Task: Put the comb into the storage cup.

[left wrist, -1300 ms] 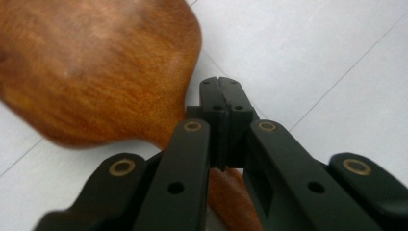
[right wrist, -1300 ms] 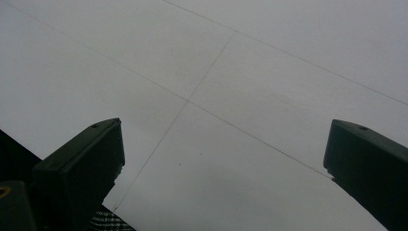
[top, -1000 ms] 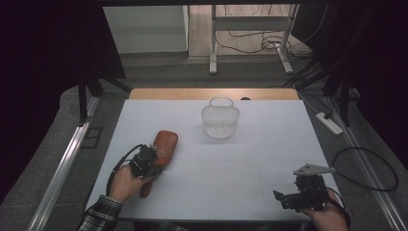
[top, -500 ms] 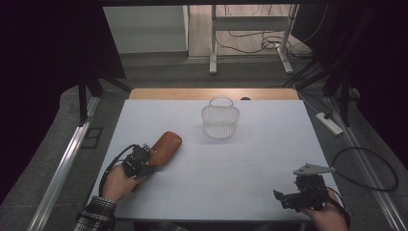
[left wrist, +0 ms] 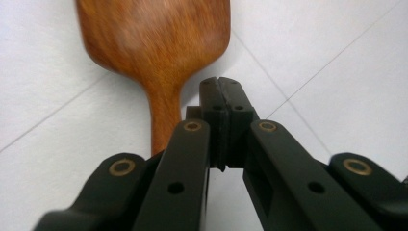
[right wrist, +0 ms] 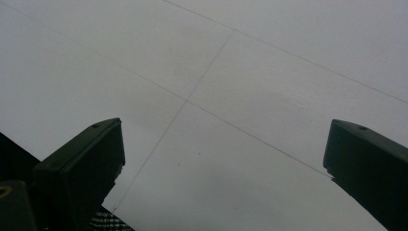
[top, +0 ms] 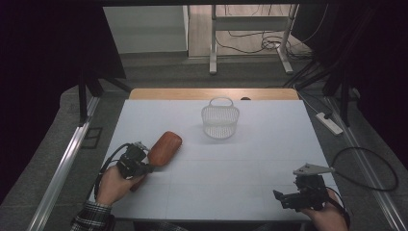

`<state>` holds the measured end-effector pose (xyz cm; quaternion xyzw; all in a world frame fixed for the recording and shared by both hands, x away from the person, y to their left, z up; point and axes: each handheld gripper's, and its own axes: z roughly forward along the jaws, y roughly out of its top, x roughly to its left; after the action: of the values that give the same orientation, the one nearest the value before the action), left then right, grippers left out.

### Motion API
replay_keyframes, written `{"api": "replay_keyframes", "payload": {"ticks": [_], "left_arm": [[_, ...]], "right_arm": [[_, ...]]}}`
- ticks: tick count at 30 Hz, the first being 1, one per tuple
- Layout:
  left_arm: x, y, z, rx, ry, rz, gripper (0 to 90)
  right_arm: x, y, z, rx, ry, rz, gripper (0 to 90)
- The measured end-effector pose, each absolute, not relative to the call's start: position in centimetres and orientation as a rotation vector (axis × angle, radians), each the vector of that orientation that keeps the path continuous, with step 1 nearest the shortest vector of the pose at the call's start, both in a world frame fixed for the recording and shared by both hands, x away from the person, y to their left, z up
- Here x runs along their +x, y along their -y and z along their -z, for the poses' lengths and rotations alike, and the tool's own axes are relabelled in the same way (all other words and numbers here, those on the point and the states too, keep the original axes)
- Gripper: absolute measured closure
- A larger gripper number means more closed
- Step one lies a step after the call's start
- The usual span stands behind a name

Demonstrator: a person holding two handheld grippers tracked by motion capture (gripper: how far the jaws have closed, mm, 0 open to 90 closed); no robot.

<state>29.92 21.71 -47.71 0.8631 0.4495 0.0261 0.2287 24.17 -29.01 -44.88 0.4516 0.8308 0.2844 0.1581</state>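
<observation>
a: wooden spatula (top: 162, 148) lies on the counter (top: 240, 163), left gripper (left wrist: 222, 103) fingers pressed together beside its handle, seemingly not gripping.
b: re-open, straddle the handle. right gripper (right wrist: 223, 159) gapes, holding nothing.

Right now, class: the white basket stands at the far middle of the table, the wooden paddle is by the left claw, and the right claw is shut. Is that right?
Not quite. The right claw is open: the right gripper view shows its jaws wide apart over the table. The white basket and the wooden paddle by the left claw are as stated.
</observation>
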Motion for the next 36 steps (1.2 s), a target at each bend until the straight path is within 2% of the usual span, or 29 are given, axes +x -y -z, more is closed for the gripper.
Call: {"api": "replay_keyframes", "payload": {"ticks": [8,11,22,30,32,36], "left_arm": [[29.4,-21.9,46.9,2.347,-1.247,-0.107,88.9],[29.1,-22.2,46.8,2.335,-1.258,-0.124,84.9],[28.5,-23.8,47.0,2.307,-1.315,-0.183,51.6],[29.1,-24.3,47.4,2.275,-1.327,-0.160,25.5],[29.2,-24.4,47.5,2.278,-1.314,-0.149,16.0],[29.5,-24.9,47.8,2.214,-1.320,-0.097,7.0]], "right_arm": [[24.2,29.0,44.9,1.290,-2.376,-0.813,1.1],[24.2,29.0,44.9,1.291,-2.376,-0.812,1.1],[24.2,29.0,44.9,1.289,-2.376,-0.812,1.2],[24.2,29.0,44.9,1.291,-2.376,-0.811,1.2],[24.2,29.0,44.9,1.291,-2.377,-0.810,1.2],[24.2,29.0,44.9,1.291,-2.378,-0.809,1.2]]}}
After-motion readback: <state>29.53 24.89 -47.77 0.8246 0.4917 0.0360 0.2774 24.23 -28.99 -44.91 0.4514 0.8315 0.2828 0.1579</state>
